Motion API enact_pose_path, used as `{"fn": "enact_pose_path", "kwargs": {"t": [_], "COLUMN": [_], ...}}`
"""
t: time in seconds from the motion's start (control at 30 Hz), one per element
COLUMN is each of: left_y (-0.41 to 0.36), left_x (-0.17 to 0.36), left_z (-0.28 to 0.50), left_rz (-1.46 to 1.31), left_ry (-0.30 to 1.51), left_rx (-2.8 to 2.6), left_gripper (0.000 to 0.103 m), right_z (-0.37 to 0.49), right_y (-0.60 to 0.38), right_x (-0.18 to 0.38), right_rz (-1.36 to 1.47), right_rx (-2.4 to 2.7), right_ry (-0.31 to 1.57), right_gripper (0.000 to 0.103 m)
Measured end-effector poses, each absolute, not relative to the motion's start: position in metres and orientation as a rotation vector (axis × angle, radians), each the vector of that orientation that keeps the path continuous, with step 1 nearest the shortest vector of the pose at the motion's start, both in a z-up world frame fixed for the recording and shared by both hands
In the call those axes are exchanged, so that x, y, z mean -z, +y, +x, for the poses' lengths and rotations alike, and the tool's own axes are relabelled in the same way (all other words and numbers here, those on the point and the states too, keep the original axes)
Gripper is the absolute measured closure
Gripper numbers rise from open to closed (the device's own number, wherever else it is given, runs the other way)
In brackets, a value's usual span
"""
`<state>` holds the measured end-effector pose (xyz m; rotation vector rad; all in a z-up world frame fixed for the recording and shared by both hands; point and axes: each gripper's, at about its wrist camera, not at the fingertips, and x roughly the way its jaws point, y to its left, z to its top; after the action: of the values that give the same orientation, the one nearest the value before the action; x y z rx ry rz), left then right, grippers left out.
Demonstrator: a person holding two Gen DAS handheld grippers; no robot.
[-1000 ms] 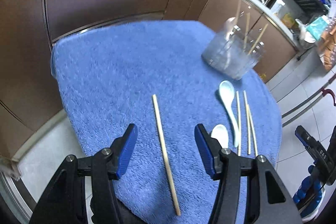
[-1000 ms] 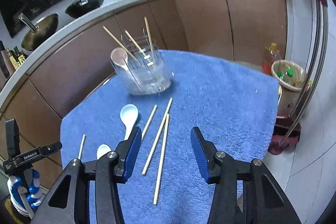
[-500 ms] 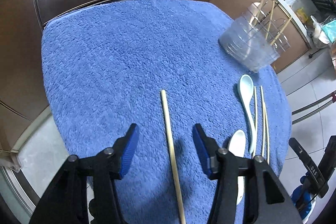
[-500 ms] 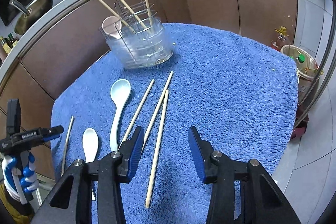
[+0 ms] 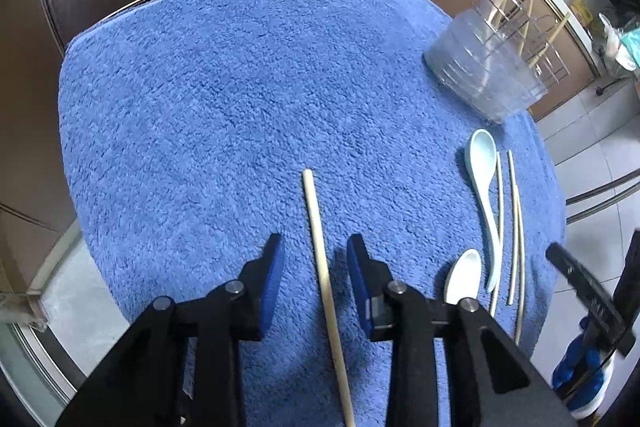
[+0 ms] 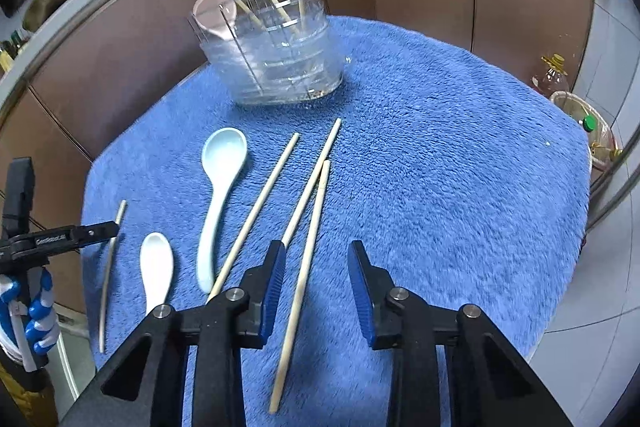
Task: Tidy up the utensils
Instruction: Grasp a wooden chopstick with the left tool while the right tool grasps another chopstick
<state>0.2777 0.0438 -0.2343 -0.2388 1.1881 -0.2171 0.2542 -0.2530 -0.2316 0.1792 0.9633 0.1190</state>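
Left wrist view: left tool (image 5: 314, 257) open, straddling a chopstick (image 5: 324, 279).

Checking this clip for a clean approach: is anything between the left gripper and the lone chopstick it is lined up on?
Nothing visible. The left gripper is open, with the lone chopstick lying bare on the blue towel between its fingers. The two spoons lie off to its right, apart from it.

We see a fuzzy blue cloth towel (image 5: 224, 99) w/ rough pile, matt pale wood chopsticks (image 6: 304, 267), glossy smooth ceramic-looking spoons (image 6: 220, 187), and a clear shiny plastic holder (image 6: 280, 67) beyond the spoons.
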Motion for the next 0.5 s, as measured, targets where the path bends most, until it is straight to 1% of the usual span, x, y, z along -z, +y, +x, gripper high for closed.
{"fn": "enact_pose_path", "kwargs": {"t": [0.07,0.23,0.5], "left_y": [0.043,0.047,0.064], "left_x": [0.235,0.238,0.239], "left_z": [0.279,0.280,0.279], "left_rz": [-0.232,-0.234,-0.283], "left_ry": [1.189,1.189,1.185], "left_rx": [0.215,0.214,0.260], "left_gripper": [0.076,0.085,0.089], "right_z": [0.267,0.298,0.333], "right_y": [-0.253,-0.249,-0.240], "right_x": [0.233,0.237,0.251], "right_rz": [0.165,0.143,0.077], "right_rx": [-0.117,-0.128,-0.094], "right_ry": [0.990,1.051,1.157], "right_gripper": [0.081,0.085,0.089]}}
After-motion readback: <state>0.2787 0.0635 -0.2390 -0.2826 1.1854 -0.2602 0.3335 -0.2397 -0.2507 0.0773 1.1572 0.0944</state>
